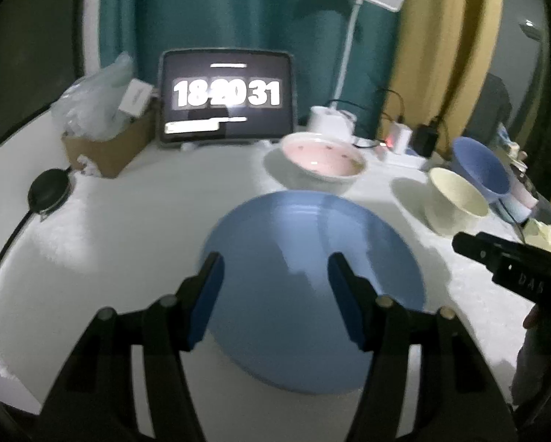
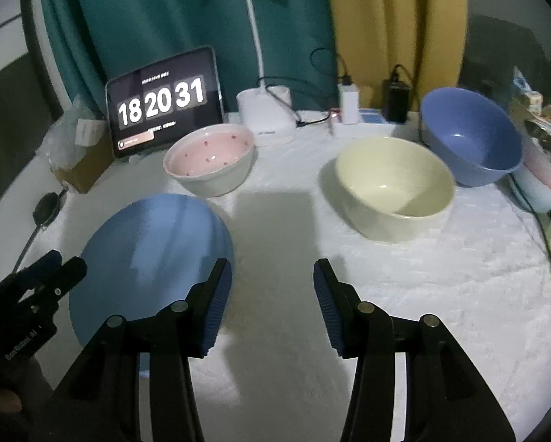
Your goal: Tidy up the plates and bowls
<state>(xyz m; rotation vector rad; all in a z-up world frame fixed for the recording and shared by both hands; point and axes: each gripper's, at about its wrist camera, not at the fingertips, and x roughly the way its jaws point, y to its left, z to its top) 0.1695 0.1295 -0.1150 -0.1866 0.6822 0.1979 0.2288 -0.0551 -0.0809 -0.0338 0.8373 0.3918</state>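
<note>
Left hand-held gripper (image 1: 275, 294): its jaws stand apart and hold nothing; it hangs over the blue plate (image 1: 312, 287), and the pads do not press on it.
Right hand-held gripper (image 2: 273, 302): open as well, nothing between the fingers; under it is only the bare white cover of the bench (image 2: 404, 294).
Blue plate: it lies flat on the bench, alone, at the near left side; the right gripper's left finger is just beside its edge in the right wrist view.
Pink bowl (image 2: 211, 158): it stands upright behind the plate, near the tablet (image 2: 163, 105) that shows a clock.
Cream bowl (image 2: 395, 186): upright, well apart from the pink one, on the right half.
Blue bowl (image 2: 470, 136): tilted, leaning at the far right edge, just behind the cream bowl.
Done so far: I judge very little; no bowl sits inside another, and nothing is stacked.
Left to do: probably to nest the three bowls and to give the plate its place; both grippers are free for this.
</note>
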